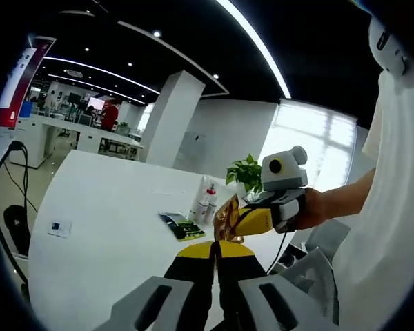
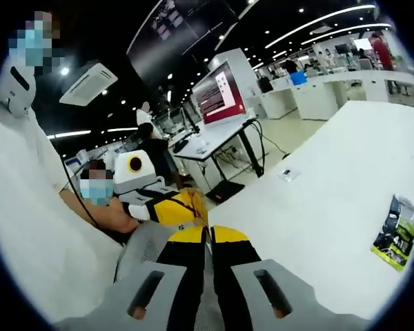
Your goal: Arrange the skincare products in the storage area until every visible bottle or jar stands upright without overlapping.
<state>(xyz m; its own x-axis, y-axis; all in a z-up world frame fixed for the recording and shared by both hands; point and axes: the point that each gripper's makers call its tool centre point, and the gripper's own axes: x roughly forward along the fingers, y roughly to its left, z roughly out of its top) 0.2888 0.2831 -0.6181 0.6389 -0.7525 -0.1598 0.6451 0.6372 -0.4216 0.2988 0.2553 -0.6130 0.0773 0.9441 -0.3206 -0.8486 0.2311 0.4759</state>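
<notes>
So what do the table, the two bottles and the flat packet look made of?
Table: smooth white matte top, probably laminate.
Bottles: white with red markings, likely plastic; too small to be sure.
Packet: shiny black and green film that catches the light, probably plastic foil.

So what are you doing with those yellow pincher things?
A person holds a gripper in each hand above a white table. The right gripper seems to pinch a shiny gold packet; the left gripper looks shut, holding nothing. Two small bottles stand upright beside a flat green packet and a plant.
</notes>
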